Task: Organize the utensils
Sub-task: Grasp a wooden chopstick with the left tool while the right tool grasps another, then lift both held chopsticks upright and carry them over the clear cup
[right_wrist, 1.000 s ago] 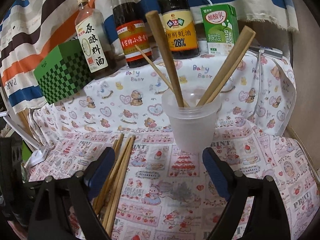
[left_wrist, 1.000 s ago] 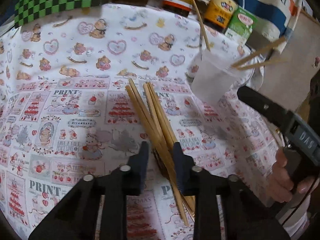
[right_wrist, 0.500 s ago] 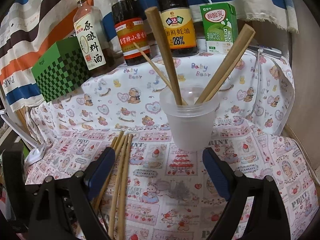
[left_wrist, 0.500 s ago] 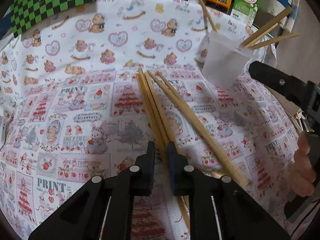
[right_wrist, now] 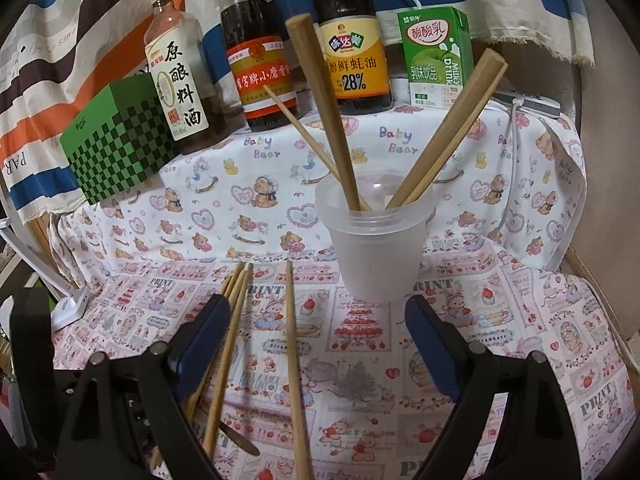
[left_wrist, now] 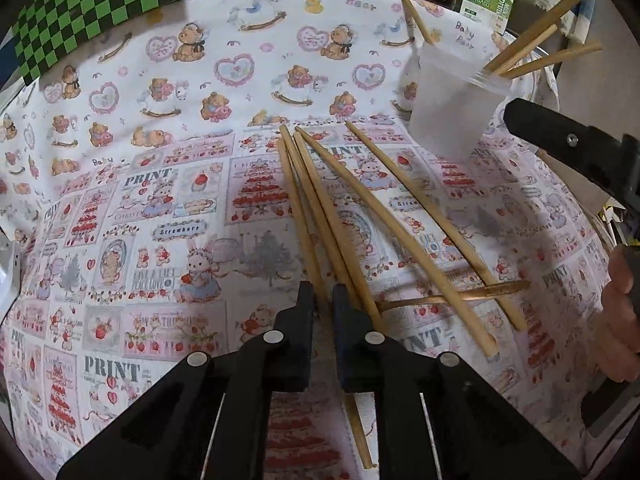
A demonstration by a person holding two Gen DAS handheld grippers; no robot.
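Your left gripper (left_wrist: 320,312) has just been closing, and its jaws now pinch one chopstick (left_wrist: 310,216) near its thick end, out of the bundle lying on the patterned cloth (left_wrist: 120,184). A second ago that bundle lay tight together; now two sticks have rolled off to the right and lie fanned out, their near ends crossing a metal spoon (left_wrist: 480,290). So you have one stick in hand, ready to lift, I judge, while the rest will need separate picks

Your right gripper (right_wrist: 320,344) hangs wide open with nothing between its jaws, aimed at the frosted plastic cup (right_wrist: 374,252) that stands on the cloth just beyond it. Four chopsticks already lean in the cup, splayed left and right

Those leaning sticks are what stands in your way: the new one has to drop between them without knocking the light cup over. Further back stand a green checkered box (right_wrist: 116,144), three sauce bottles (right_wrist: 260,64) and a green milk carton (right_wrist: 434,52), all well clear of the route
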